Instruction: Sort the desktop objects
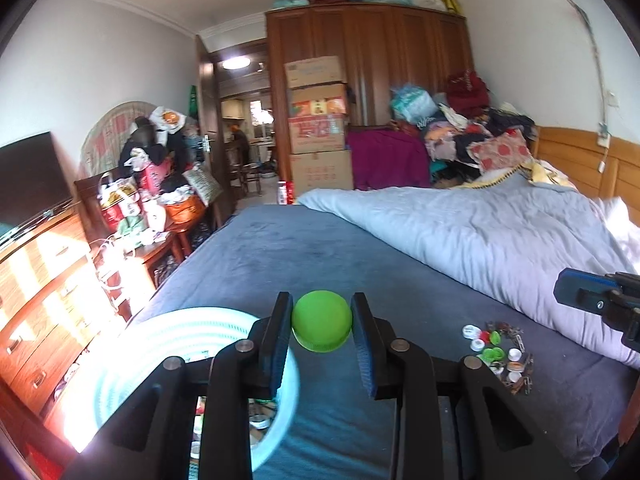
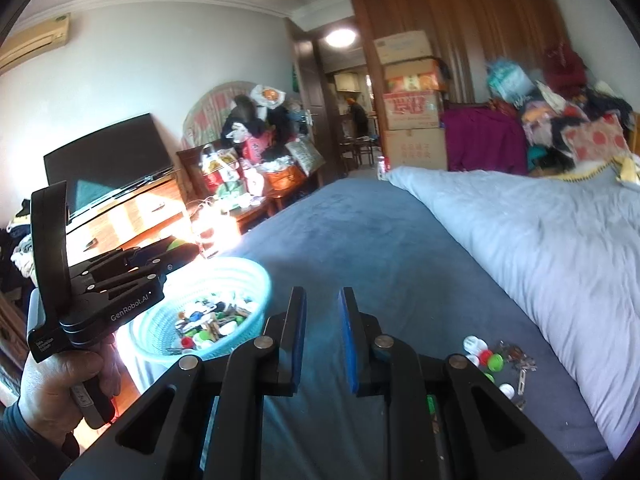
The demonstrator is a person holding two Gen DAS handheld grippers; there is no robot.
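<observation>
My left gripper [image 1: 322, 322] is shut on a green bottle cap [image 1: 321, 320], held above the blue bed sheet just right of a pale turquoise basket [image 1: 136, 344]. In the right wrist view the same basket [image 2: 256, 280] holds several caps and keys, and the left gripper [image 2: 176, 250] hovers over its far left rim. My right gripper [image 2: 322, 336] is open and empty above the sheet. A small pile of caps and keys [image 1: 500, 352] lies on the sheet to the right; it also shows in the right wrist view [image 2: 496, 360].
A rumpled pale duvet [image 1: 500, 240] covers the right side of the bed. A wooden dresser [image 1: 36, 300] with a TV stands left of the bed. Stacked cardboard boxes [image 1: 318, 120] and a wardrobe stand beyond the bed's far end.
</observation>
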